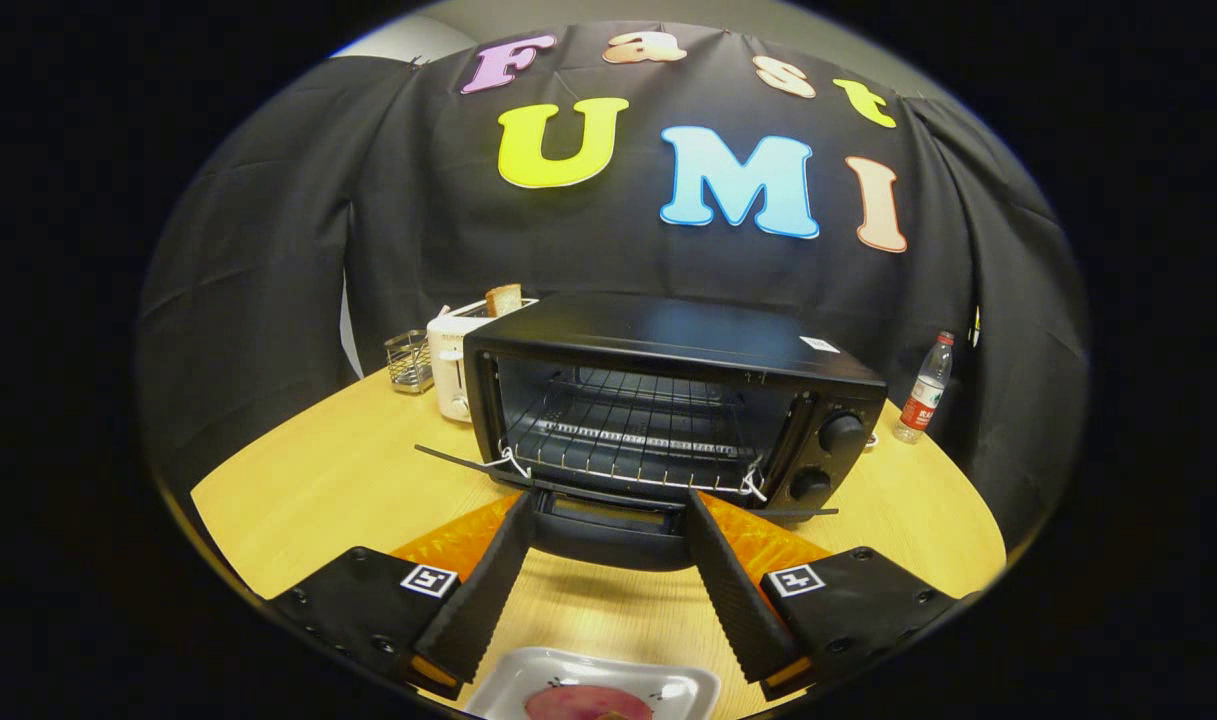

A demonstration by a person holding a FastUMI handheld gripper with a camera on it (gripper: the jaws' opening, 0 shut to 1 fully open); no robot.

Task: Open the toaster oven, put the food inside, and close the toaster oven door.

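A round wooden table [318, 480] carries a black toaster oven [668, 400] with its door [608, 525] folded down flat (wire rack bare inside), and behind its far corner stands a white pop-up toaster [455, 365] with a slice of bread in the slot. The gripper [605, 505] is spread wide and grasps nothing, its fingertips at the lowered door's edge. Below, between the fingers, a white plate [668, 685] holds the pink food [578, 703].

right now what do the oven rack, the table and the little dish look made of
Oven rack: thin bare metal wire, shiny, by its glints. Table: pale wood or wood-look laminate, matte, with faint grain. Dish, lying between the open fingers: glossy white, probably glazed ceramic, though plastic is possible.
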